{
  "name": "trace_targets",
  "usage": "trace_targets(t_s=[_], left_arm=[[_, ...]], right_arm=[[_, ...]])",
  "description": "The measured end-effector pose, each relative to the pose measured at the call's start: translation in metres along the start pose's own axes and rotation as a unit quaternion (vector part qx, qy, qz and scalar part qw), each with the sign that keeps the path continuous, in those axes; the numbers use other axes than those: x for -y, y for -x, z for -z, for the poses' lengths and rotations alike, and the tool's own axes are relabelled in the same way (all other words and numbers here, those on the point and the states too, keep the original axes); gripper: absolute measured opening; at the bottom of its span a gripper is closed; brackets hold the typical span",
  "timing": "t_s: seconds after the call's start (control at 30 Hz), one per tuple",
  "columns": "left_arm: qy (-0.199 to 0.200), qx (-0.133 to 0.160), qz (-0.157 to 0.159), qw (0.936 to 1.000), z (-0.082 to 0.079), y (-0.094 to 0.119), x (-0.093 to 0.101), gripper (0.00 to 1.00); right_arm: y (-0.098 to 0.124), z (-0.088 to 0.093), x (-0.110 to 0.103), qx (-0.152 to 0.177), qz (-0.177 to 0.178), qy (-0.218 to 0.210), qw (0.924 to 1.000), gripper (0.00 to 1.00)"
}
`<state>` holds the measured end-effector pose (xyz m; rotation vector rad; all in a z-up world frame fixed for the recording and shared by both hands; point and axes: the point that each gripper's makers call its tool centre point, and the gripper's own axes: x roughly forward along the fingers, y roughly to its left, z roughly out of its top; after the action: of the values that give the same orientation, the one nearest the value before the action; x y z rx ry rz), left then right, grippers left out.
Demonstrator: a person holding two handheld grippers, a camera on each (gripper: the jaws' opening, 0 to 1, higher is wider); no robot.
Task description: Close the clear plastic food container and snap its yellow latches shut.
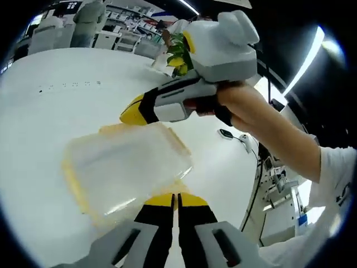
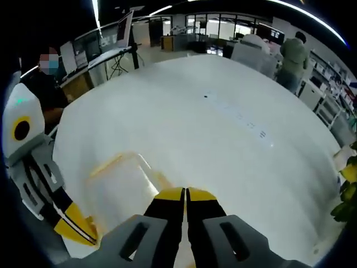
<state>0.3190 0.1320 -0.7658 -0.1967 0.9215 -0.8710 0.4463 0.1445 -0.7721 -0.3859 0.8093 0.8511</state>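
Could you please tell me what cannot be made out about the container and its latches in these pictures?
- Left gripper view: the container is motion-blurred, so latch state is unreadable; its near edge hides behind the left gripper.
- Right gripper view: the right gripper covers the container's near corner; the lid seam is too blurred to judge.

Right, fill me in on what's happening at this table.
A person is working on a clear container with yellow latches, using a hand-held gripper in each hand, on a white table. The lid looks to be on the container already. The left hand-held gripper has its jaws together at the container's near edge, and the right hand-held gripper, also with jaws together, presses at the opposite edge. Whether any latch has snapped shut cannot be told.
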Motion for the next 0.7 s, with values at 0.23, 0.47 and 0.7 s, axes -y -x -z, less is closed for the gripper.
trace_targets(t_s=[0.23,0.47,0.7], left_arm=[[-0.045,-0.016,-0.035,0.9982,0.014,-0.009,-0.016,0.00],[-0.092,-0.039,-0.033,0.9944,0.021,-0.010,-0.012,0.00],[-0.247,0.007,-0.022,0.9686,-0.018,0.007,0.007,0.09]], right_arm=[[0.001,0.000,0.000,0.001,0.003,0.005,1.0000,0.00],[0.002,0.000,-0.001,-0.006,-0.006,-0.001,1.0000,0.00],[0.012,-0.020,-0.010,-0.020,-0.048,0.074,0.9959,0.09]])
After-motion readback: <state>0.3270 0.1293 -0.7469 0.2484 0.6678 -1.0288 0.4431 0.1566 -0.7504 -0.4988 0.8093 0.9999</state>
